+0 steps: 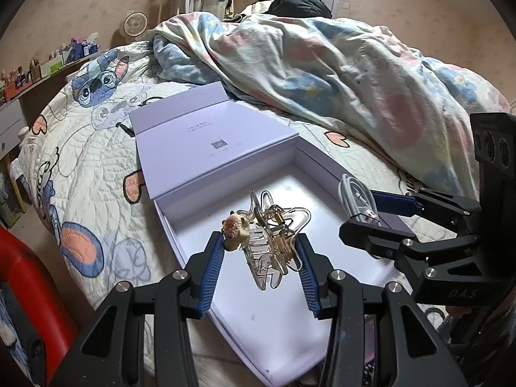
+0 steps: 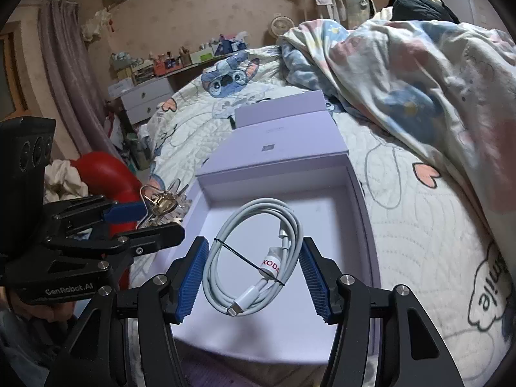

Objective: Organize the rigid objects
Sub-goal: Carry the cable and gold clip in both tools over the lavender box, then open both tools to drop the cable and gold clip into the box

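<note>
On a bed covered with a cream quilted bedspread [image 1: 96, 167] printed with blue cartoon characters, a shallow lavender cardboard box [image 1: 200, 213] lay open, its hinged lid [image 1: 206, 142] folded back. The left gripper [image 1: 261, 251] was clamped on a clear plastic claw hair clip [image 1: 274, 242] with a gold spring and a small cream figurine charm, held in the air above the box's white interior. Beside it, the right gripper [image 2: 253, 264] was closed on a coiled white charging cable [image 2: 254, 258] bound by a thin black tie and a white label, also held above the box. A rumpled pastel floral duvet [image 1: 338, 71] lay heaped beyond the box. A red object [image 1: 35, 290] stood beside the bed.
</note>
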